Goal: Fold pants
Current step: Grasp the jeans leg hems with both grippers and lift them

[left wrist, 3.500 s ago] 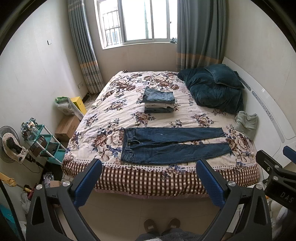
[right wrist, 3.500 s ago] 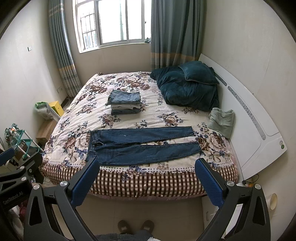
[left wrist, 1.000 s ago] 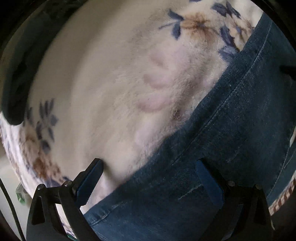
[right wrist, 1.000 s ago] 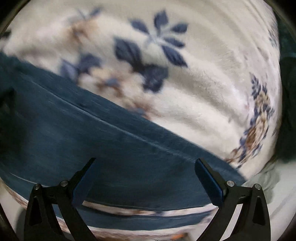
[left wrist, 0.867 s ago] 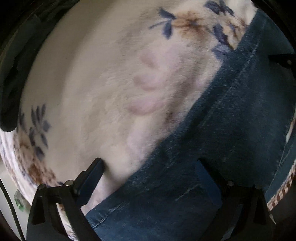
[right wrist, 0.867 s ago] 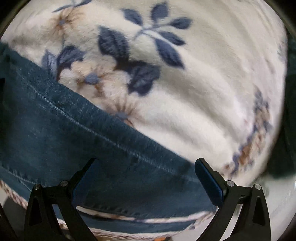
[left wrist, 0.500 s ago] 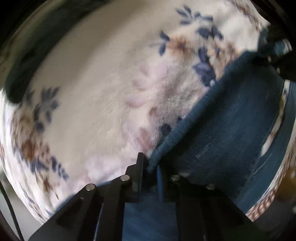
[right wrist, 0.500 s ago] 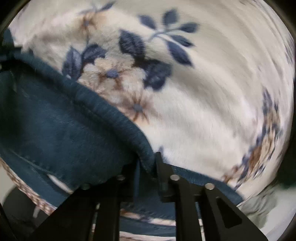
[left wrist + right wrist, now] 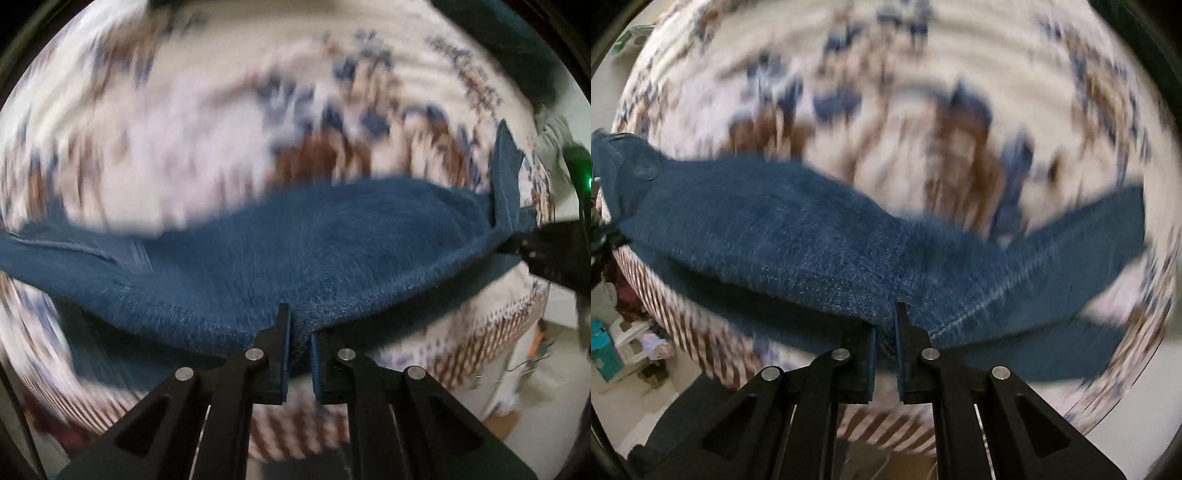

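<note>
Left wrist view. The jeans [image 9: 295,258] form a broad band of dark blue denim with a coarse, speckled weave, running from the left edge of the frame to the right edge; a stitched seam crosses the fabric at middle left. Behind them the bedspread [image 9: 184,110] is a soft, pale fabric printed with blue and brown flowers, heavily blurred, with a brown-and-white checked border at lower right. The left gripper [image 9: 297,343], black with blue pads, stands at bottom centre, its jaws closed on the near folded edge of the denim. At the right edge the right gripper [image 9: 517,245], a black bar, pinches the same fabric where it bunches to a narrow point. The left tool points steeply down at the bed.

Right wrist view. The jeans [image 9: 812,240] cross the frame from upper left to the right edge, and a straight stitched seam runs up to the right from bottom centre. The fabric sags below the bedspread [image 9: 886,74], whose checked border shows at lower left. The right gripper [image 9: 884,332] at bottom centre has its jaws drawn together on a fold of denim, and points steeply down.
</note>
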Motion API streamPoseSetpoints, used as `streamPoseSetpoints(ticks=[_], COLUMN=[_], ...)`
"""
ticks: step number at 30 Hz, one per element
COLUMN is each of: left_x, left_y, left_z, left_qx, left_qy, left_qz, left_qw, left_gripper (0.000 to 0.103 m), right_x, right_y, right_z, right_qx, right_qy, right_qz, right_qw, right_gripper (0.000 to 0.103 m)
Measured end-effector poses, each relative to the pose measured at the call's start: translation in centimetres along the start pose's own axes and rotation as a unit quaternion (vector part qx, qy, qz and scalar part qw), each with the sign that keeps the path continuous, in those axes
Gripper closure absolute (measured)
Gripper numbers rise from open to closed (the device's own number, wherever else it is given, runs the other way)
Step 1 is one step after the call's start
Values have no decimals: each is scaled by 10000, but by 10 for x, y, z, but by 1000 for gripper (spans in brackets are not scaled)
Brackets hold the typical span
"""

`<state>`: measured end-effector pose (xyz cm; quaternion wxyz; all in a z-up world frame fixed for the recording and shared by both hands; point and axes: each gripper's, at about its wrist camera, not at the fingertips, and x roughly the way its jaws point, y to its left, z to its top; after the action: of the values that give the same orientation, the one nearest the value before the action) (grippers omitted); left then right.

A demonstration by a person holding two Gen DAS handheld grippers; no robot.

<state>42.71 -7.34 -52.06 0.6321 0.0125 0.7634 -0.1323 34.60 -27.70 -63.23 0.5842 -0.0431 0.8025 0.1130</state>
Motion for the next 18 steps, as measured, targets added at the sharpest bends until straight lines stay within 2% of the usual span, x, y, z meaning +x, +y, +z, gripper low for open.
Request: streamPoseSetpoints(ticks=[4,7,8,10,12,13,14,16,18], left_x=[56,85,86,73,50,42,31,19,4], left_y=[11,15,14,11,3,0,-5,-12,-20], left_z=[-32,-34,-34,-37,-43,-46,-51,-54,-55], left_qx=[-443,-609,-635,-772,-775,-779,-785,-741,-709], left_qy=[397,457,475,341,131,92,-16,-127,-332], left_qz=[12,196,219,216,331,382,408,624,813], left_qw=[9982,9969,9966,9962,9964,9962,9961,9952,9936], left_gripper=[96,92,92,91,77,63,40,12,11], right_x=[60,92,98,99,86,77,69,48,32], right_y=[-6,-2,-2,-3,-7,-14,-18,-22,-21], right_z=[-39,-38,-29,-31,-37,-39,-40,-50,-53], right_qx=[487,767,833,1000,1111,1184,1244,1254,1193], right_qy=[345,423,418,420,298,260,215,11,-112], right_qz=[203,191,190,232,299,350,387,429,364], right_qw=[9980,9960,9955,9938,9929,9920,9912,9912,9921], right_gripper=[93,92,91,88,88,86,86,84,84])
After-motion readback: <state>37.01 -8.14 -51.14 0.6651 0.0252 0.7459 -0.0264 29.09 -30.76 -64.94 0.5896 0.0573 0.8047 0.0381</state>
